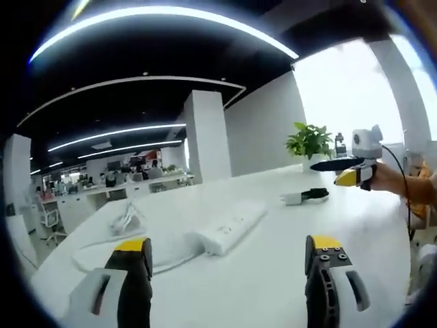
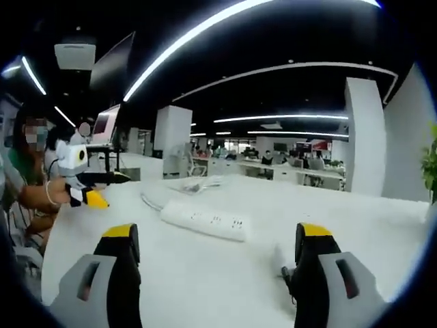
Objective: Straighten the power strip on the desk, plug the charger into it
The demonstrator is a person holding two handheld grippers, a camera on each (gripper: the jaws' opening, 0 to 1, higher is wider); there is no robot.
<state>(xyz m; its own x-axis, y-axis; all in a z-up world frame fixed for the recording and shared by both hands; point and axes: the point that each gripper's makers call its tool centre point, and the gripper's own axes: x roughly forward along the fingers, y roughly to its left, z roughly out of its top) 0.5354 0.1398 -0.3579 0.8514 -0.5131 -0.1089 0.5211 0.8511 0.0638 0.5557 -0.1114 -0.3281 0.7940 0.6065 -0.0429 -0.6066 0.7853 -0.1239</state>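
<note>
On white desk (image 1: 273,273): power strip (image 1: 229,234) ahead between wide-open, empty left jaws; charger (image 1: 304,197) beyond, seemingly unplugged.

Left tool (image 1: 229,263): two black jaws with yellow tip caps, grey side housings with slotted openings, small screws below the right cap, right tool (image 2: 217,256): matching black jaws, yellow caps, grey housings, wrist wearing pale bracelet (image 2: 49,194)

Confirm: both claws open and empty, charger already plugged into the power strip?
Not plugged in. In the left gripper view the charger lies loose on the desk, apart from the power strip. The left claw and right claw are open and empty.
</note>
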